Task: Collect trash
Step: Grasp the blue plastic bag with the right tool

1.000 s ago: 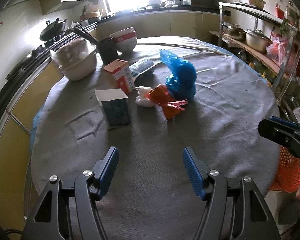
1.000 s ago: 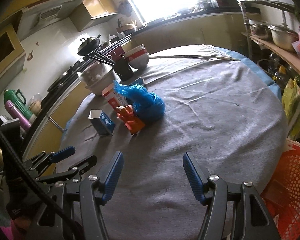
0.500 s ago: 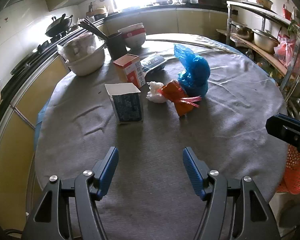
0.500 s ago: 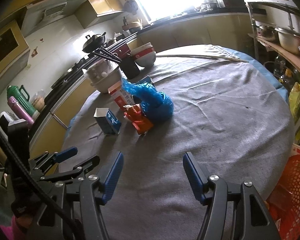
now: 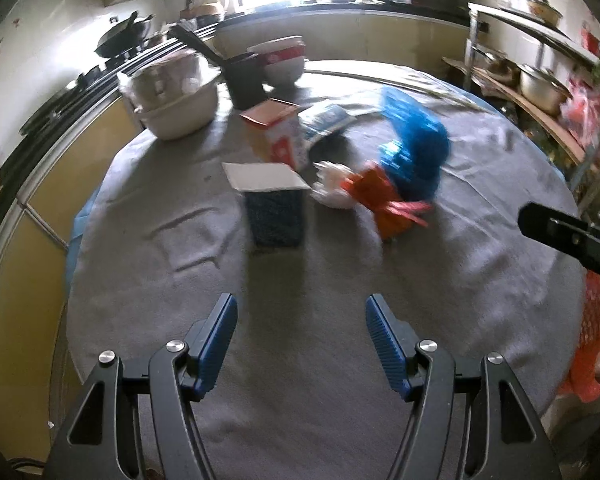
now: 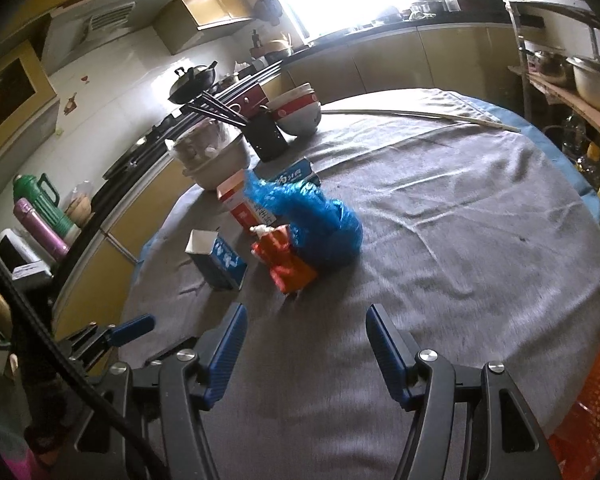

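Both grippers — left gripper [image 5: 300,332], right gripper [image 6: 303,338] — hover with fingers apart and empty near the round grey-clothed table's [image 6: 460,248] front edge; crumpled blue plastic bag [image 6: 320,220] mid-table.

Matt grey cloth table cover [image 6: 440,240] (creased), glossy crinkled blue plastic bag [image 6: 320,224], paper carton [image 5: 274,204]

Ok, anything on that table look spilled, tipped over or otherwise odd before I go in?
Nothing spilled. The trash sits bunched mid-table: crumpled blue plastic bag, torn red wrapper, white wad, and two opened cartons still upright. Both grippers are open and empty.
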`<state>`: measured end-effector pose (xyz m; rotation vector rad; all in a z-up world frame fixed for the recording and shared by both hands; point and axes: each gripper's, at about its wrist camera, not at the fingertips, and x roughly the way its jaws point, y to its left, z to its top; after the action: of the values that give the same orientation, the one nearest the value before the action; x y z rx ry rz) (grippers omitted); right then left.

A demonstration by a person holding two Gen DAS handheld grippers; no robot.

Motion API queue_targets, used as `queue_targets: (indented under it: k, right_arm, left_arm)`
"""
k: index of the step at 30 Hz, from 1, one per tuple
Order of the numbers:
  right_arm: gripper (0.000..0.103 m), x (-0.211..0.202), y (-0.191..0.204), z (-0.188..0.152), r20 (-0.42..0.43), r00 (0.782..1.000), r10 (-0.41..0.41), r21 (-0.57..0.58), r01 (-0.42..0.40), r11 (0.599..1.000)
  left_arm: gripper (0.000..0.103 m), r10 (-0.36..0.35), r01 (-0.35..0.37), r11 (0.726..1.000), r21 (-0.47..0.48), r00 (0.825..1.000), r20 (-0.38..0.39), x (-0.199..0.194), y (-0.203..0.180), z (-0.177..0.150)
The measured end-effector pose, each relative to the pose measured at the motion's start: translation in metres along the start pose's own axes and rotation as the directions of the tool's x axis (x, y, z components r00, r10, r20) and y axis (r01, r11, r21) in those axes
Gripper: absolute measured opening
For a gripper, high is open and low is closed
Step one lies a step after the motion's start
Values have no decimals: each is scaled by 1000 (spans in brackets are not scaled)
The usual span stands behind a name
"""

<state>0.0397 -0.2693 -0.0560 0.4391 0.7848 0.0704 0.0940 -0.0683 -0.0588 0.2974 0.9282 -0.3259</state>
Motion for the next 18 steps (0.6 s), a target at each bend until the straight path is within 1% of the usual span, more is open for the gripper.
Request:
queue_targets:
  k: [8, 11, 14, 18]
  right_arm:
    - [65, 34, -7, 35, -4, 1000, 21, 42, -21, 999]
    - [65, 45, 2, 45, -7, 1000, 20, 12, -20, 1000]
    - [65, 61, 11, 51, -19, 1000, 18, -18, -18, 1000]
    - [65, 84, 18, 56, -10, 997, -72, -81, 71, 994]
  left_arm:
    - [67, -23, 22, 995, -100, 1000, -15, 12, 51, 48]
    - [67, -67, 61, 988, -140, 997, -33, 20, 65, 66]
    - [67, -128, 116, 977, -177, 990, -58, 32, 74, 79]
    - [67, -157, 130, 967, -220, 982, -107, 56, 77, 92]
